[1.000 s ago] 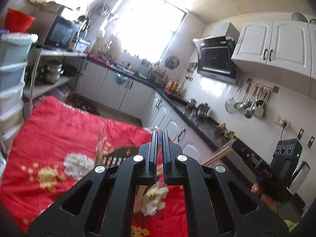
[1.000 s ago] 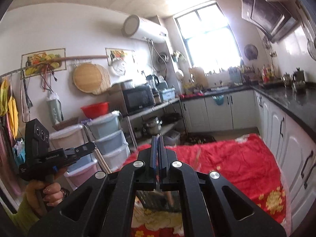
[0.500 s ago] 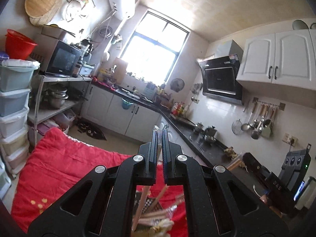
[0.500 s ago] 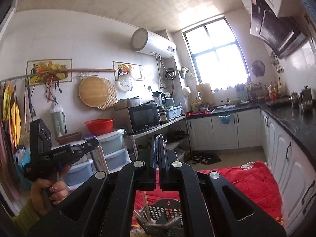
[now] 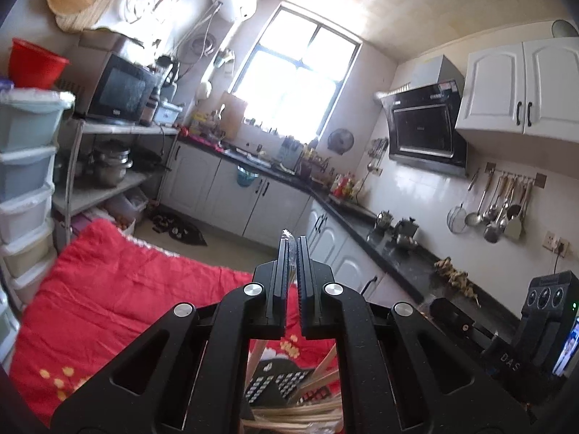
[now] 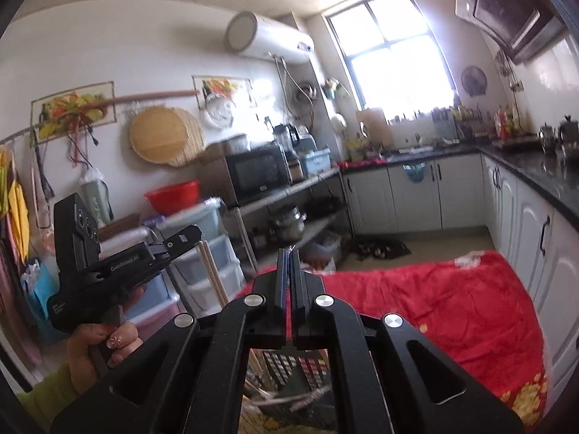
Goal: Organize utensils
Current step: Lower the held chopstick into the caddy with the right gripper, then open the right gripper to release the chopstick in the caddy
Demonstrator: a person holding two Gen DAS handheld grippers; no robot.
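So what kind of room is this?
A home kitchen, most likely: a range hood hangs over the dark counter, ladles hang on the tiled wall, and a microwave sits on a shelf.

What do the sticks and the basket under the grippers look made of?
Sticks: pale tan with a matte look, probably bamboo or wood chopsticks. Basket: dark, with a regular grid of small holes, likely moulded plastic, though coated metal mesh cannot be ruled out.
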